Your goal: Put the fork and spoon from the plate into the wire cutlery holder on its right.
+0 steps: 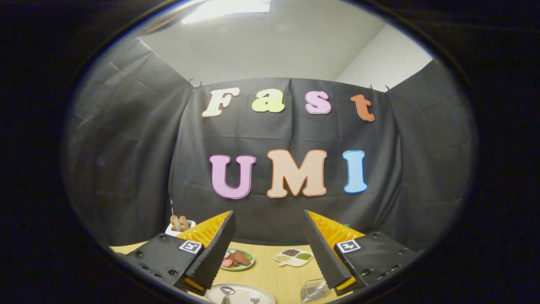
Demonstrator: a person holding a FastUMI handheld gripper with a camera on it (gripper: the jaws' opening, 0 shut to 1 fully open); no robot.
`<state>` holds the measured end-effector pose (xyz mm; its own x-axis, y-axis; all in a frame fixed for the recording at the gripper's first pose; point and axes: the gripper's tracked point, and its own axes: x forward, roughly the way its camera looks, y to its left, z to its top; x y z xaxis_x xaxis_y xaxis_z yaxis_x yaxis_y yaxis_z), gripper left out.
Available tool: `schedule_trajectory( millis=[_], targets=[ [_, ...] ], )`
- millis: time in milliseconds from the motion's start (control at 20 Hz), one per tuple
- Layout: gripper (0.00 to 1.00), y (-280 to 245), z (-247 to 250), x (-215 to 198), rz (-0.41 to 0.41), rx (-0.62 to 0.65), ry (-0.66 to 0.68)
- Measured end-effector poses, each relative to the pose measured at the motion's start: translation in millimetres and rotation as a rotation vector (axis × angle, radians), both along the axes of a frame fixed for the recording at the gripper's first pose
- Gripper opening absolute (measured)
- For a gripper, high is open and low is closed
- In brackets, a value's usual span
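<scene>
While the gripper (269, 253) hangs with fingers spread wide and holding nothing, the spoon (226, 292) and fork (254, 297) lie on the plate (240, 288) at the table's (276, 274) near edge, apparently awaiting pickup, the holder (314, 290) just right.

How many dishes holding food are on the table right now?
2 for sure: a green plate of sliced meat and a divided condiment dish, both beyond the open gripper. The fingers may hide others.
</scene>
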<state>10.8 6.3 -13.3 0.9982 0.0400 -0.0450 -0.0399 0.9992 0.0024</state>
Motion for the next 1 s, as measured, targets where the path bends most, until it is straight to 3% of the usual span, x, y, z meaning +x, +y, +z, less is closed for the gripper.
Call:
schedule_trajectory(
  millis=[450,1000],
  targets=[
    [0.99,6,-41,2,0.053,-0.024,0.117],
    [0.99,11,-141,-10,0.104,-0.066,0.383]
  ],
)
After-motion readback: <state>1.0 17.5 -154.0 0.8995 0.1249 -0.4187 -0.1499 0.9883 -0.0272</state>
